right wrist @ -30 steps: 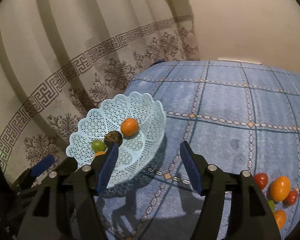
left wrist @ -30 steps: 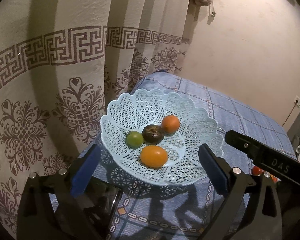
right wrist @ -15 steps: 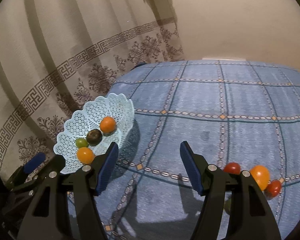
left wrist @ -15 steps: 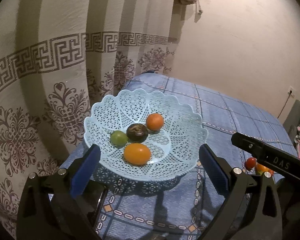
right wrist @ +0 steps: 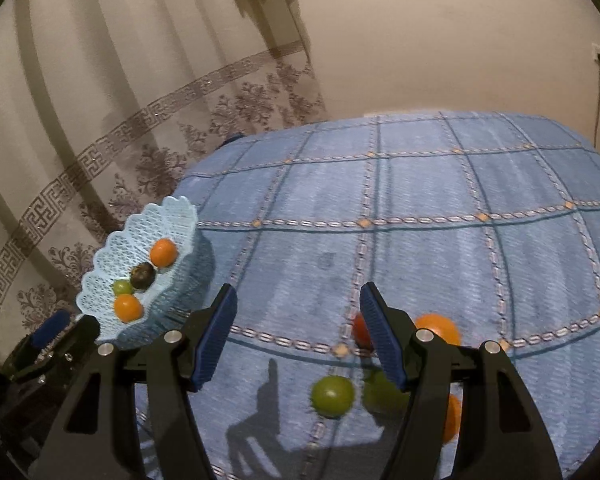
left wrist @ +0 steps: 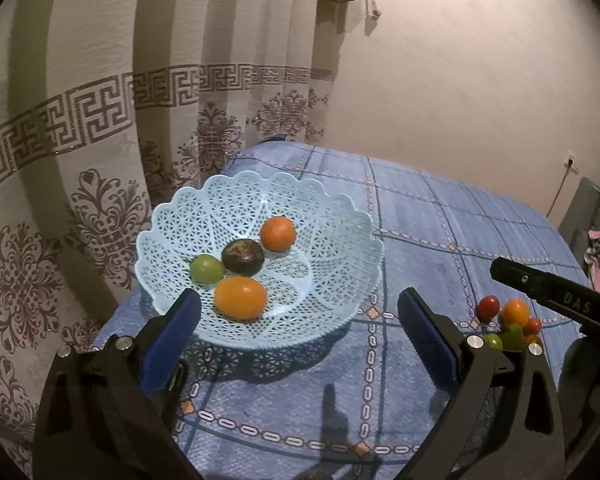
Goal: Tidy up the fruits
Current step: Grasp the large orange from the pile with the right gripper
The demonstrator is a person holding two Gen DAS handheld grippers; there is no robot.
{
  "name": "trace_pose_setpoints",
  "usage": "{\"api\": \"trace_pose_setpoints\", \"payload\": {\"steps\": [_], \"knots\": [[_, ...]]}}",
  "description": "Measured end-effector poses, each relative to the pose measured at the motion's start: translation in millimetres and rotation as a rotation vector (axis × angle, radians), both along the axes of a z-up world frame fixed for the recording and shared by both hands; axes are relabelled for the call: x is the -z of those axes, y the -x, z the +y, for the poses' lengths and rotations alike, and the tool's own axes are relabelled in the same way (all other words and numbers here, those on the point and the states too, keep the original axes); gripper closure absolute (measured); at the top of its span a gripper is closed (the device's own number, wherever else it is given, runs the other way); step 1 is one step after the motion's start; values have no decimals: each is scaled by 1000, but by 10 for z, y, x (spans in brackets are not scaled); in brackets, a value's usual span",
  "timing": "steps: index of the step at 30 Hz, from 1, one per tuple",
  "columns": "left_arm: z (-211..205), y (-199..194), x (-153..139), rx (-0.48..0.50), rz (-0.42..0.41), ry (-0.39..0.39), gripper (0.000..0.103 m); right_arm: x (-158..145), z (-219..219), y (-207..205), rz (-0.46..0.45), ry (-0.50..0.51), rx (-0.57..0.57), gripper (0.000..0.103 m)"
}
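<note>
1. The left claw (left wrist: 298, 320) is released, its blue pads spread wide with nothing between them, low in the frame just in front of the basket.
2. The light blue lattice basket (left wrist: 340, 216) sits on the blue checked cloth (left wrist: 440, 232) at centre left of the left wrist view, close to the patterned curtain (left wrist: 80, 120).
3. Inside the basket lie four fruits: an orange (left wrist: 278, 233) toward the back, a dark fruit (left wrist: 243, 256) touching it in the middle, a small green fruit (left wrist: 207, 268) to the left, and an oval orange fruit (left wrist: 240, 297) nearest the camera.
4. At the right edge of that view a loose cluster of fruits (left wrist: 508, 322) rests on the cloth, well apart from the basket; red, orange and green ones show, partly hidden behind the claw's right finger.
5. The right claw (right wrist: 296, 334) is also released and holds nothing; it hangs over the cloth near the loose fruits.
6. In the right wrist view a green fruit (right wrist: 333, 396) lies on the cloth at lower centre, between the two fingers.
7. A second green fruit (right wrist: 380, 394), a red fruit (right wrist: 360, 330) and an orange fruit (right wrist: 440, 326) sit partly behind the right finger; another orange one (right wrist: 453, 418) shows lower right.
8. The basket appears at the left of this view, well apart from the loose fruits.
9. A plain wall (right wrist: 420, 40) fills the upper right.
</note>
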State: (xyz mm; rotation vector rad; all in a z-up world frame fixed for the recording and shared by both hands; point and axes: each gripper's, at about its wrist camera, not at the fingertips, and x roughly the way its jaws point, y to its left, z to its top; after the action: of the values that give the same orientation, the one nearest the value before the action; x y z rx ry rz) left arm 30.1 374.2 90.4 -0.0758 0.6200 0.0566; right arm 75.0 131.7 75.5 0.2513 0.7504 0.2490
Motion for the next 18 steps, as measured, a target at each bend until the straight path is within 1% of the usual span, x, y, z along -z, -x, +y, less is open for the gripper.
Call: {"api": "trace_pose_setpoints", "payload": {"steps": [10,13,18], "knots": [[-227,-3,64,51,24,-28,3,176,-445,37,39,11,83,38],[-272,-20,97,58,37,-27,3,237,-603,21,60,-2,116,38],[-392,-41,124,82,47,-38,3,286,-725,10,69,-2,129,38]]}}
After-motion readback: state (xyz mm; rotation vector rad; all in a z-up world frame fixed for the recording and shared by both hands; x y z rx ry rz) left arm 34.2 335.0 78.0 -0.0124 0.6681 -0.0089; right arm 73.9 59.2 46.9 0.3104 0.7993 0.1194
